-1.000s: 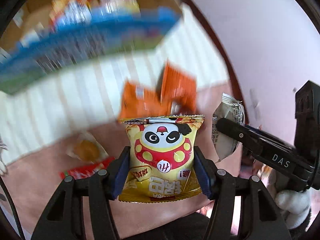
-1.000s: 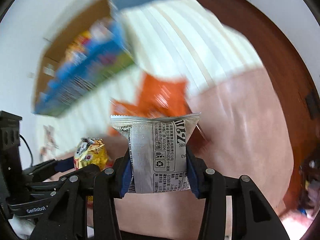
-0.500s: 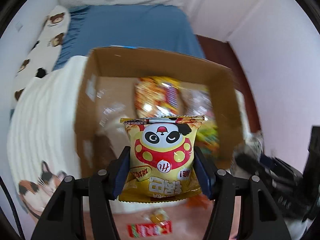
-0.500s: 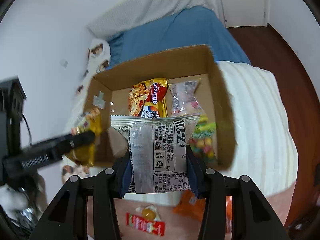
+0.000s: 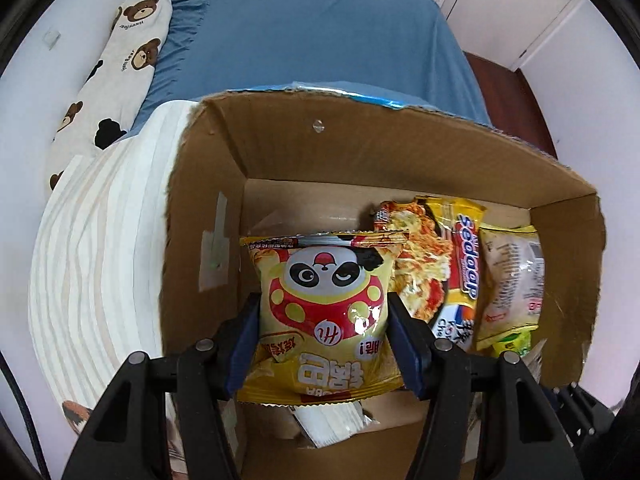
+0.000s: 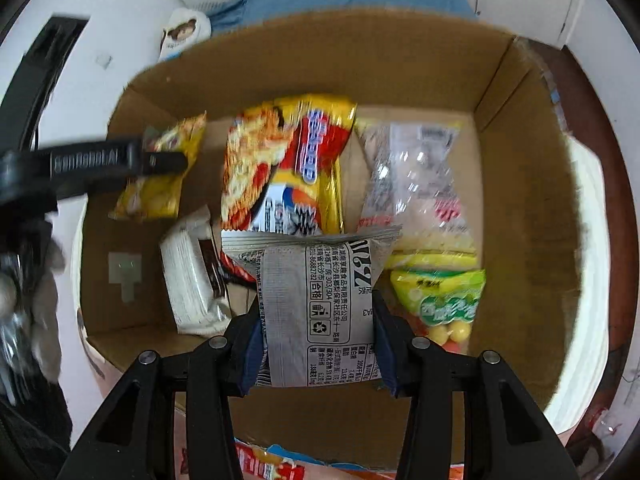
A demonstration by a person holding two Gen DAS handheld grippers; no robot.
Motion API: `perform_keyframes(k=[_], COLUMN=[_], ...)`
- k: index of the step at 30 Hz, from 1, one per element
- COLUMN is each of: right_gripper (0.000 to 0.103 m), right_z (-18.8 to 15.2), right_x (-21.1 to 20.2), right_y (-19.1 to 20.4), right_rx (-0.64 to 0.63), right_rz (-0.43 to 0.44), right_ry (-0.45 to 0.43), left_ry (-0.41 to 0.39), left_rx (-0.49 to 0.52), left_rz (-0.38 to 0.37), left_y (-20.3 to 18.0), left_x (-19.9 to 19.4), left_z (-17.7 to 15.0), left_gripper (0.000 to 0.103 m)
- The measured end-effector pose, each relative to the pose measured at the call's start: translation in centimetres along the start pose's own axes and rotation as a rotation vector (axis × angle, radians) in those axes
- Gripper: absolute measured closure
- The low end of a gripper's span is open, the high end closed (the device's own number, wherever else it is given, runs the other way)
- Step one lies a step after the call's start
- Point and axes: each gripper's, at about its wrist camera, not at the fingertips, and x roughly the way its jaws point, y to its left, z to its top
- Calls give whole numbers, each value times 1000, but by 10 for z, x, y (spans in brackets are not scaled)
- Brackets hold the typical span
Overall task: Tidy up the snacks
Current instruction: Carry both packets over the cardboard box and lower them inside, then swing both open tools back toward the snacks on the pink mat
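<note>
Left gripper (image 5: 323,330): matte black plastic arms, dark blue pads (image 5: 245,344), round silver screws at pivots, thin black cable at left edge. Right gripper (image 6: 318,342): same build, blue pads, silver screws. White lettering on left gripper's side, blurred.

Left gripper (image 6: 160,160): smeared by motion blur in the right view.
White packet (image 5: 332,426): mostly hidden under the yellow panda bag (image 5: 324,312).
Red wrapper (image 6: 268,466): cut off at the bottom edge.
</note>
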Motion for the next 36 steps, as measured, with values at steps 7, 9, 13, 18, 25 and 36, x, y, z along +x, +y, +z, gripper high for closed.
perform_keyframes(k=[7,9,13,18,25,36], right_gripper=[11,9,8,7,7,7], right_z=[1,3,5,-6,-50,-180], right_x=[18,12,-9,-45,-105,-122], right_y=[-13,-16,-20,-17,-12,-50], right_rx=[73,87,98,118,125,249], right_rz=[7,4,-22,-8,3,-43], right_ry=[78,59,-21,-119,-229,-208], left_ry=[-42,-70,-170,-343,-456,-300], left_rx=[20,32,57,69,130,511], left_rz=[-26,-18,-32,-60,-103,-12], left_y=[-8,-10,-14,-20,-31,-67], left_x=[-8,-16,-42,-92,-151,-98], left_z=[6,6,0,-24,-83,-252], left_gripper=[12,8,8,7,0,0])
